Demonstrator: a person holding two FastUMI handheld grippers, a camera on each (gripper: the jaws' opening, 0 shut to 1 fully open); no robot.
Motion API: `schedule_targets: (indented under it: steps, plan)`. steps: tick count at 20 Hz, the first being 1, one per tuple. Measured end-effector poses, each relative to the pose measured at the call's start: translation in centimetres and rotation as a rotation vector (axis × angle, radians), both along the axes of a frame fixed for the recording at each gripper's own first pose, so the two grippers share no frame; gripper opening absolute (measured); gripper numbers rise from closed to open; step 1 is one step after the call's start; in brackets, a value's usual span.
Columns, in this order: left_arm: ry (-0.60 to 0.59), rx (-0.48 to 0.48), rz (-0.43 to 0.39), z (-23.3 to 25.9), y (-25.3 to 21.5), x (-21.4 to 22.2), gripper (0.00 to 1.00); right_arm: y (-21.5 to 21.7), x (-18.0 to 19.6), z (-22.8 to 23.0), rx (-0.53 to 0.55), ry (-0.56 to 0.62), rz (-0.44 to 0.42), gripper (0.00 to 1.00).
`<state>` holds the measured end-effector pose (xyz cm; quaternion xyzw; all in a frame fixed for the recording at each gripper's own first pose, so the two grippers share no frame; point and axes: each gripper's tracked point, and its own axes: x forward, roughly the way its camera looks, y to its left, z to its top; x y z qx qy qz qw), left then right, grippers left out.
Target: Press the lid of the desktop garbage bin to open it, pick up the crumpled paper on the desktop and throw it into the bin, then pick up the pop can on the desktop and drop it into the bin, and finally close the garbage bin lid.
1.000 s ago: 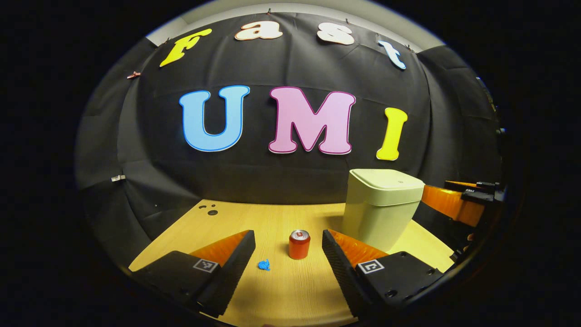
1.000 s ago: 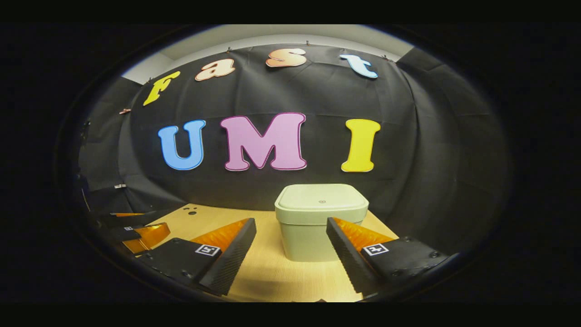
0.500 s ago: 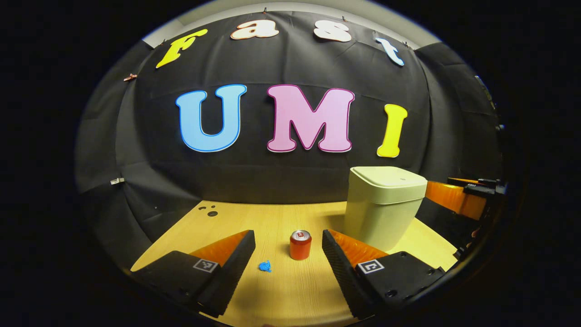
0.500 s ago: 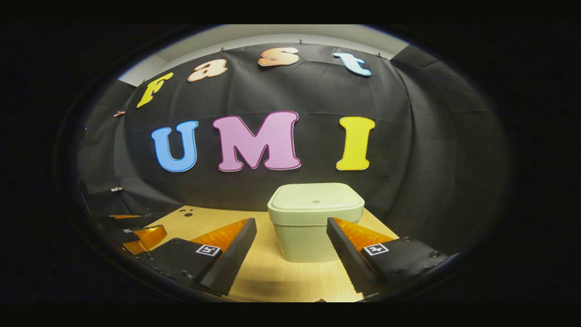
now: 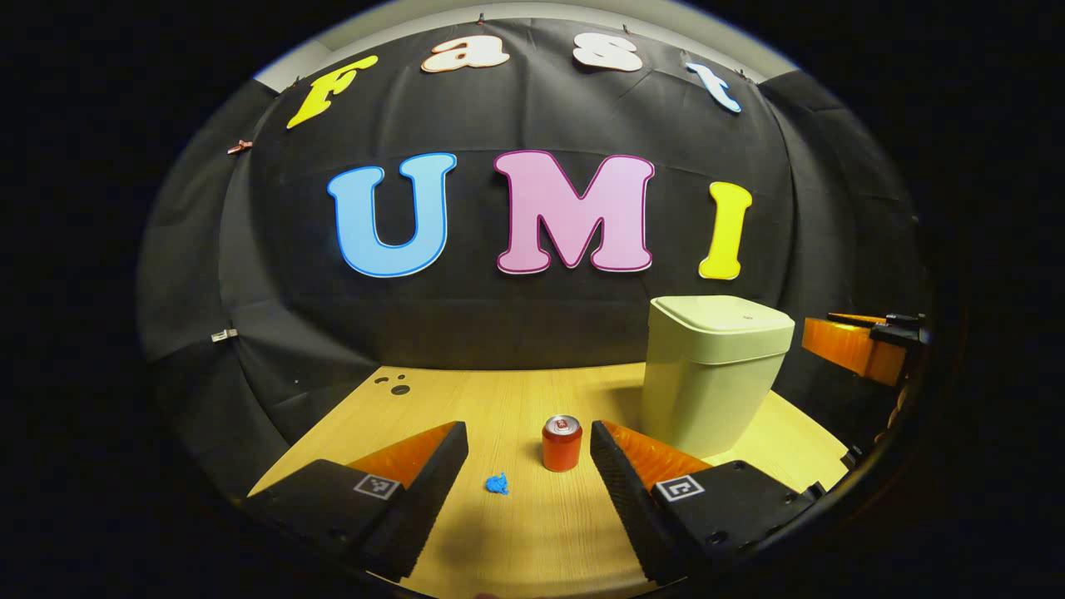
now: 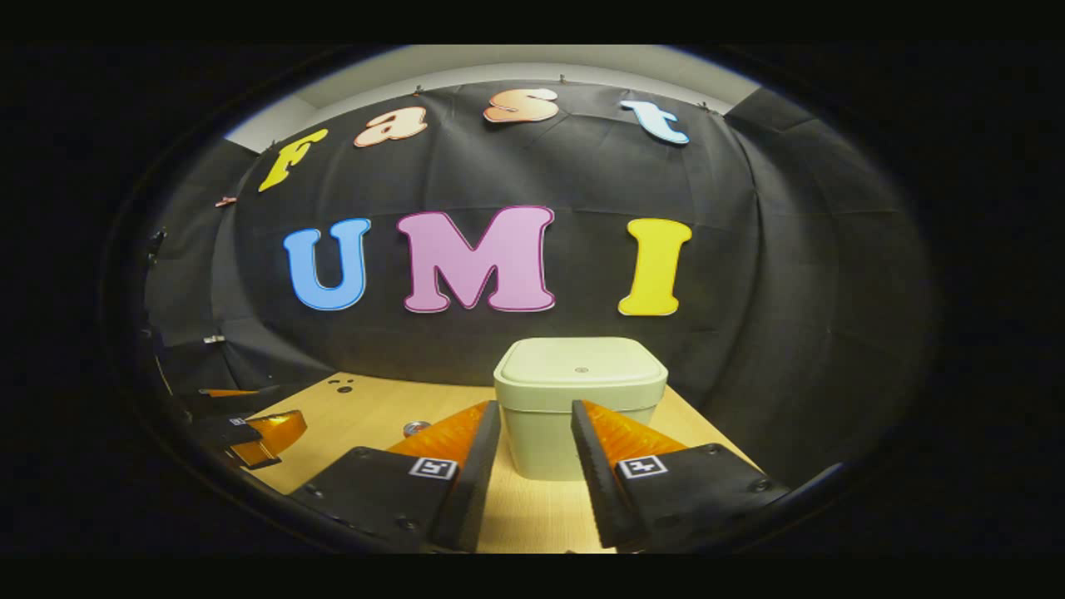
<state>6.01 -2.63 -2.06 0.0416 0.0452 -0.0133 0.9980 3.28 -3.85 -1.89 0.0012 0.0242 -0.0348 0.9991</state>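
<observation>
Wood worktop (image 5: 516,399) against black cloth carries one bin (image 5: 715,374), lid (image 6: 581,363) down, one pop can (image 5: 562,443) upright beside it, and one blue crumpled paper (image 5: 497,484) just left of the can. My left gripper (image 5: 528,466) has jaws wide, can and paper lying ahead between them. My right gripper (image 6: 532,453) faces the bin with jaws narrow and empty; only the can's top peeks out there.
</observation>
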Motion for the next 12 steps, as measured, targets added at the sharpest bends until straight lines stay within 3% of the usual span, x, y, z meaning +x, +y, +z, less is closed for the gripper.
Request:
schedule_targets:
  steps: [3,5,6,8,12]
  plan:
    - [0.009,0.0,-0.006,-0.06,-0.16,0.23,0.96,0.04,-0.12,0.09,0.005,0.001,0.001,0.43]
    - [0.009,0.01,0.0,0.21,0.0,0.19,0.96,0.32,-0.06,-0.07,0.016,0.007,0.01,0.27]
    - [0.007,0.013,0.0,0.18,0.1,0.19,0.96,0.22,0.07,-0.22,0.01,0.014,-0.001,0.35]
    - [0.003,0.014,0.007,0.38,0.35,0.33,0.96,-0.2,0.0,0.08,0.017,0.005,-0.016,0.1]
    - [0.009,0.005,0.014,0.29,0.62,0.49,0.95,0.35,-0.14,-0.2,0.021,0.022,-0.012,0.07]
